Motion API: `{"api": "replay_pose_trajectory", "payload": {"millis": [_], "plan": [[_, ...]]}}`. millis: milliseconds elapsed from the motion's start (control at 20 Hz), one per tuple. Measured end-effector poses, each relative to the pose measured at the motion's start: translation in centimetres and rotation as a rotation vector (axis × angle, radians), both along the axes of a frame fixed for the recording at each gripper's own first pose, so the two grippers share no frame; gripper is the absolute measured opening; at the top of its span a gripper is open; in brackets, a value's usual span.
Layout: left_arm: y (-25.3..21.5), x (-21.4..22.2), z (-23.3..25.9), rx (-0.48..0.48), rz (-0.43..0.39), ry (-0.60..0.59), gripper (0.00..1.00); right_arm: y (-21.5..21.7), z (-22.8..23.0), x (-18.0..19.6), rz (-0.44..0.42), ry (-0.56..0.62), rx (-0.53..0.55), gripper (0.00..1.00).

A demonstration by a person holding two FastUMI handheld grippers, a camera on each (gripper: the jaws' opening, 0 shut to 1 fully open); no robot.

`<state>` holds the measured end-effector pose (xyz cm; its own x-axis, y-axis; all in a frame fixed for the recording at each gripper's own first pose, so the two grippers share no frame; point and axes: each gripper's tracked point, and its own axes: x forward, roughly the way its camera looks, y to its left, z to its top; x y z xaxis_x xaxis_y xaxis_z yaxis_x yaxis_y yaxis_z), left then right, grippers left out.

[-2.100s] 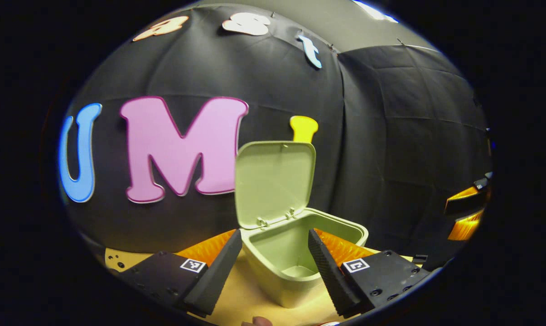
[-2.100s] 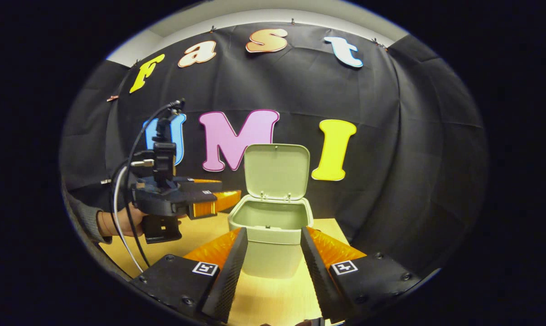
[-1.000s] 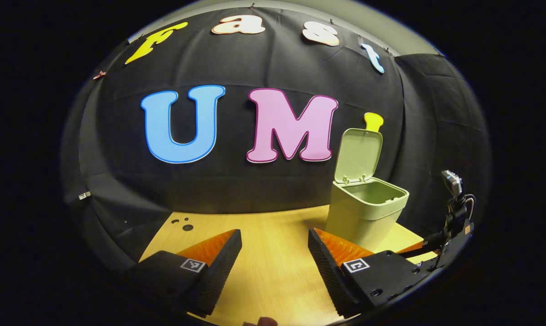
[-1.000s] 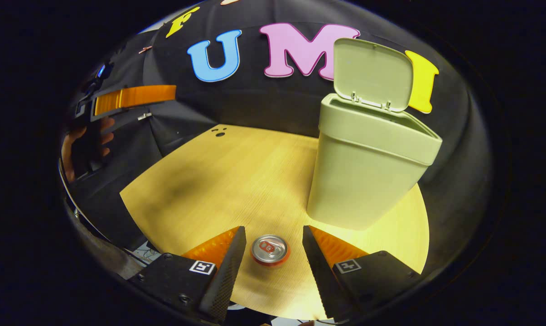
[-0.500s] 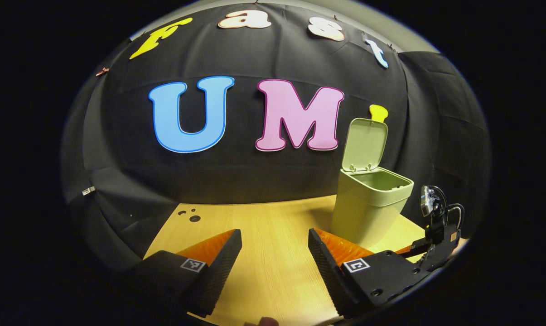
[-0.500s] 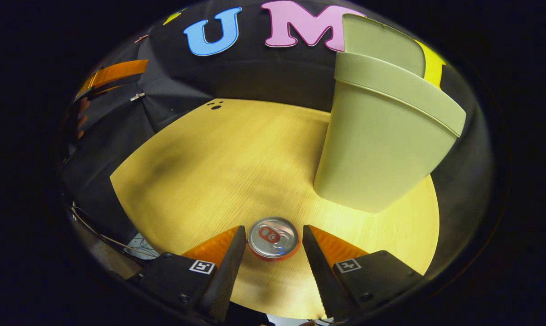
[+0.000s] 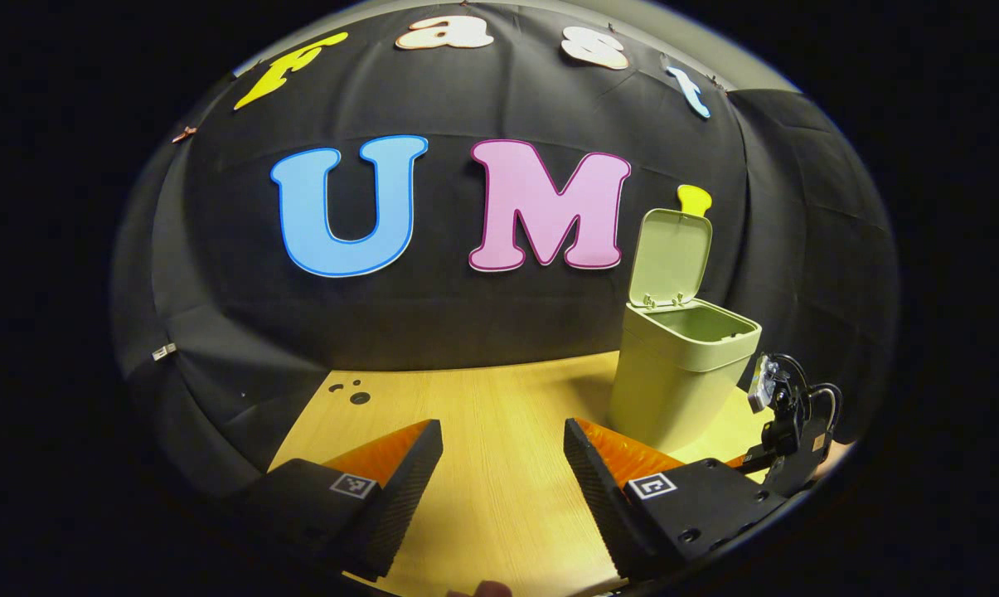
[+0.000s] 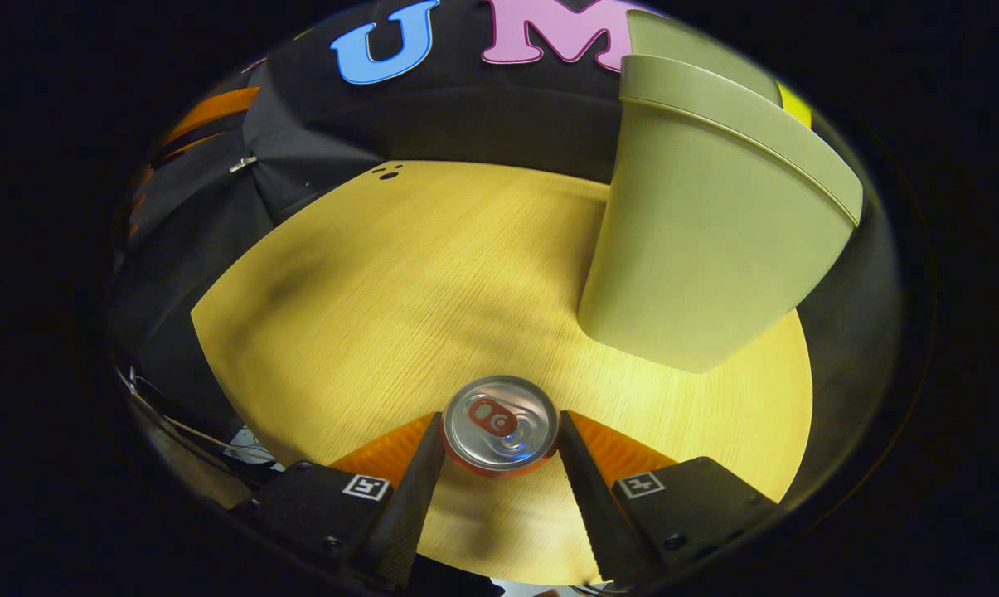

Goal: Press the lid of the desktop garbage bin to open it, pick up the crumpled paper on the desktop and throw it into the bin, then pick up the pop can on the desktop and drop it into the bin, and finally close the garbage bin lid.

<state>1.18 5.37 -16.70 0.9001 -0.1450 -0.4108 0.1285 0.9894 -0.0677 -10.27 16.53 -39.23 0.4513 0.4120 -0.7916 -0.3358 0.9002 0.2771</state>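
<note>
The pop can (image 8: 499, 424) stands upright on the wooden table (image 8: 366, 274), its silver top facing up. My right gripper (image 8: 499, 444) is open and reaches down over it, one finger close on each side of the can's rim. The pale green bin (image 8: 698, 224) stands just beyond the can to the right, with its lid (image 7: 671, 257) raised upright. My left gripper (image 7: 503, 439) hovers open over bare table with nothing between its fingers, left of the bin (image 7: 681, 373). The right gripper's body (image 7: 785, 423) shows low beside the bin.
Black cloth walls close the table in at the back and on both sides. A few small holes (image 7: 354, 396) mark the table's far left corner. The near table edge drops off at lower left, with cables (image 8: 184, 414) below it.
My right gripper has swung down from facing the bin and lowered over the can, which now sits between its fingers. My left gripper has pulled back left, away from the bin.
</note>
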Motion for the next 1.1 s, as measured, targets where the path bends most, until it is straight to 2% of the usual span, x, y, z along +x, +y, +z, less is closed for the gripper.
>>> {"api": "replay_pose_trajectory", "payload": {"millis": [200, 450, 1100], "plan": [[-0.7, 0.1, -0.1, -0.007, -0.007, 0.000, 0.95, -0.7, 1.6, 0.5, -0.010, -0.029, 0.021, 0.83], [-1.6, 0.4, 0.0, -0.018, -0.022, -0.008, 0.95, -1.9, 5.9, 1.3, -0.024, -0.075, 0.050, 0.83], [-3.6, 2.4, 0.0, -0.048, -0.061, -0.013, 0.95, -6.2, 21.2, 7.7, -0.110, -0.306, 0.172, 0.83]]}}
